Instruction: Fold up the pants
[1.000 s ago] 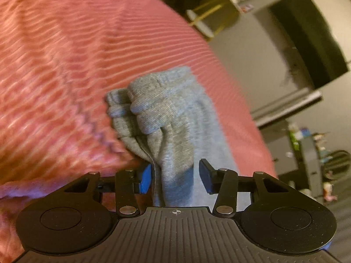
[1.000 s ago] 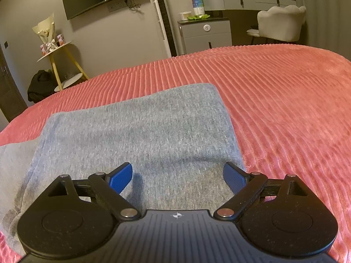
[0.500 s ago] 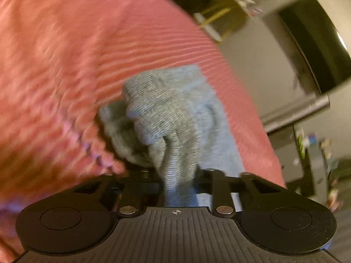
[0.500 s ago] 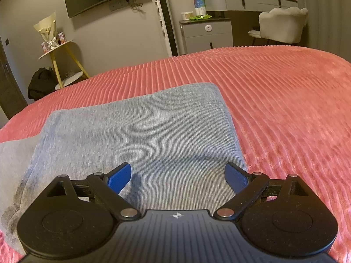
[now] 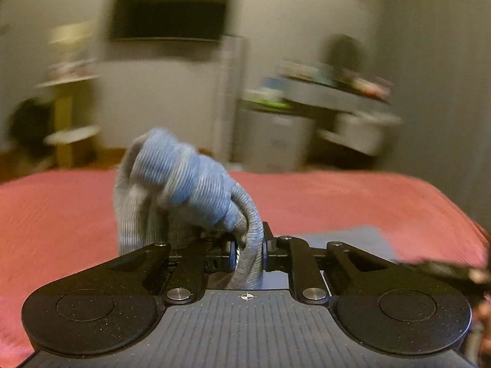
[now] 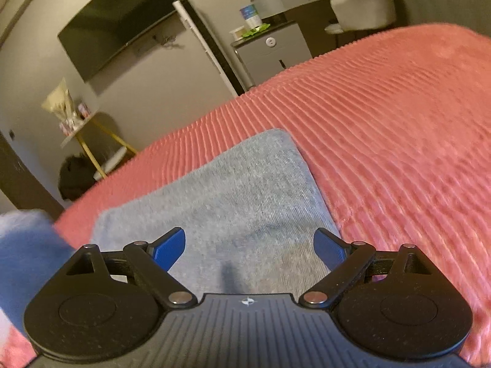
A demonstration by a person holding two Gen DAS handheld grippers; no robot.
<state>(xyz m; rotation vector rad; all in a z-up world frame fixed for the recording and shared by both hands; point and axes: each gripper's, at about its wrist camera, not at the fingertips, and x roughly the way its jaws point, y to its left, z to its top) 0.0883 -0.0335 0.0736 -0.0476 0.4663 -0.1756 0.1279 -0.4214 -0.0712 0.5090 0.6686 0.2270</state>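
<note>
Clamping a bunched end of the grey pants (image 5: 184, 184), the left hand-held gripper (image 5: 248, 251) has its jaws drawn nearly together, with a twisted rope of cloth pinched between them. The gathered cloth rises in a lump above and to the left of the jaws, held clear of the bed (image 5: 337, 202). Left wrist view is heavily motion-blurred; fine detail of the fold cannot be read.

Right hand-held gripper (image 6: 248, 248): jaws spread wide, blue pads (image 6: 168, 248) well apart, nothing between them. It hangs over the near part of the pants' flat portion (image 6: 245, 190); whether the fingertips touch the cloth cannot be told.

Pants location: the flat portion lies as a smooth grey rectangle on the pink ribbed bedspread (image 6: 399, 128), its far right corner rounded and its right edge running back toward the right pad. A blurred blue-grey mass (image 6: 27, 245) shows at the left edge of the right wrist view, raised above the bedspread; it looks like the lifted cloth, though the blur leaves that unsure.

Background, right wrist view: dark wall-mounted screen (image 6: 119, 21), tall white upright unit (image 6: 208, 46), grey cabinet (image 6: 273, 52), pale chair (image 6: 362, 6), small yellow-legged side table (image 6: 89, 128).
</note>
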